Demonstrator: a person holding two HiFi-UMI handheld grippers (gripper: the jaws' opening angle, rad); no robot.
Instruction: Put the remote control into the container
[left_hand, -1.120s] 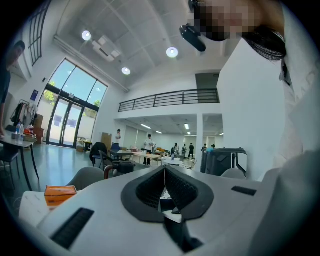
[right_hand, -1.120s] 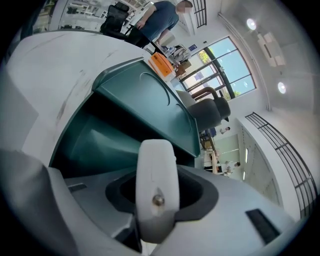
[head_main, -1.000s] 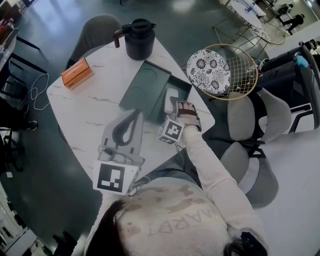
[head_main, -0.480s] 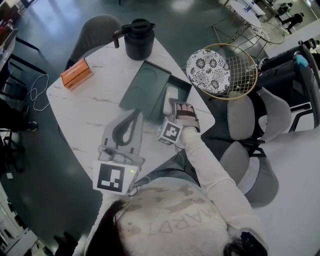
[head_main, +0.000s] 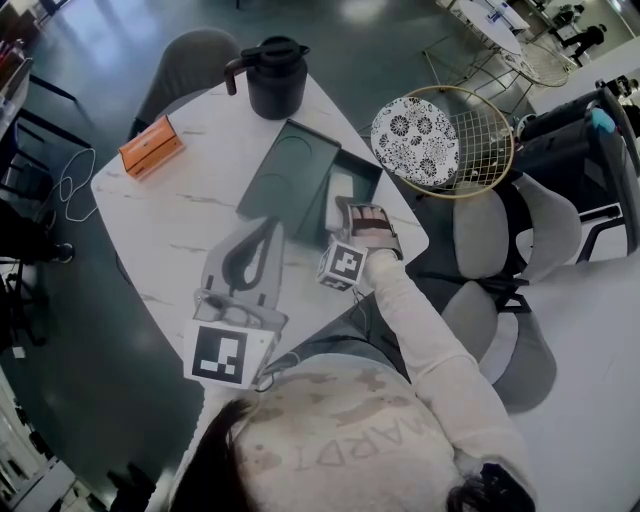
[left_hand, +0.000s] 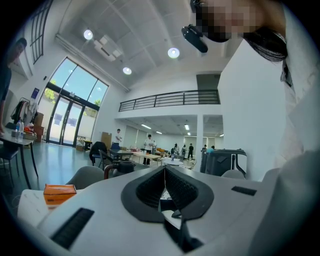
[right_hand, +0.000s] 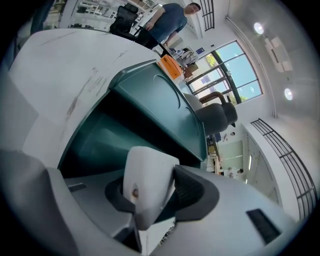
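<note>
A person at a white marble table holds the right gripper over the near end of a dark green container. The white remote control sits between the gripper's jaws, above the container's deeper compartment. From the head view, the hand covers most of the jaws.

The right gripper view fills that gap. The jaws are opening, and the remote control stands tilted between them over the green hollow. One pad meets only its upper edge, so the hold appears to be loosening. A person stands beyond the table's far side, seen only in this view.

The left gripper lies on the table near the person's body, well apart from the container. The left gripper view shows its ribbed jaws pressed together with nothing between them. An orange box and a black jug stand at the table's far edge.
</note>
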